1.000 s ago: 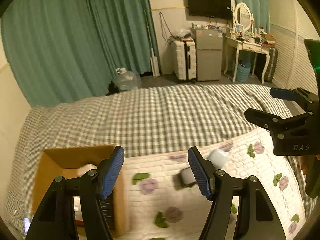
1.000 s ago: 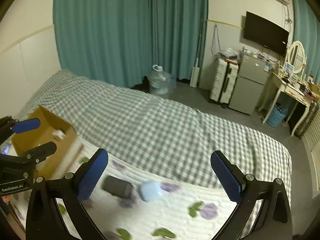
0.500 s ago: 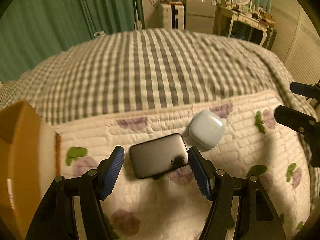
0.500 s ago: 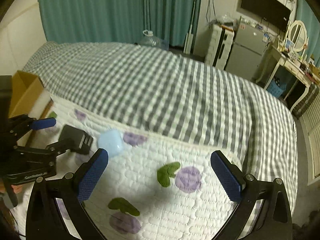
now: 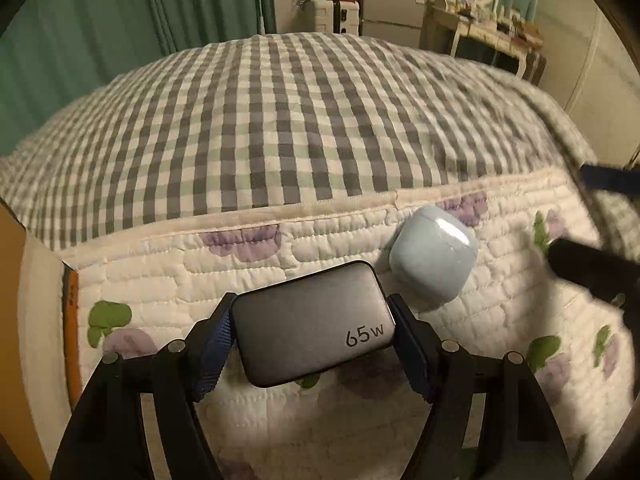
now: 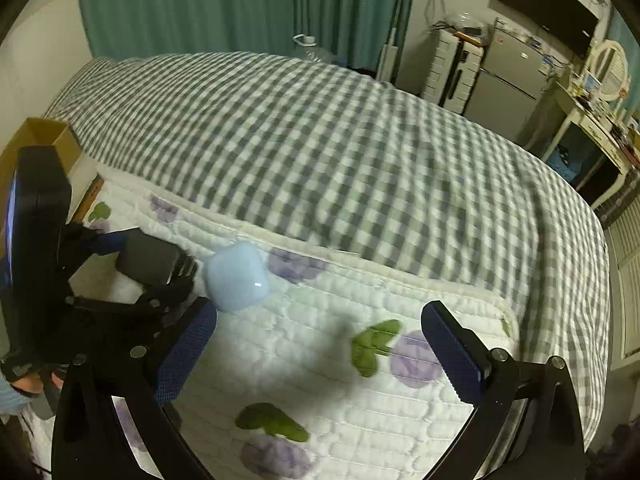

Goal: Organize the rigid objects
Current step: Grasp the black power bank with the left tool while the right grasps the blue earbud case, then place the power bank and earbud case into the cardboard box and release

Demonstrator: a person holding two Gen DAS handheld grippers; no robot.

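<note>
**Left gripper straddling the charger on the quilt**

The left gripper is sitting around the grey charger, its jaws having just been opening, and whether the blue pads are pressing its sides is hard to tell. The charger's near end is lying over the gripper's frame, and part of its shadowed underside is hidden. The pale blue earbud case is resting just beside the charger on the flowered quilt. The cardboard box is cut off at the left edge. The right gripper is hanging over bare quilt, jaws wide apart and empty, with its blurred fingers showing only partly at the left wrist view's right edge.
</note>
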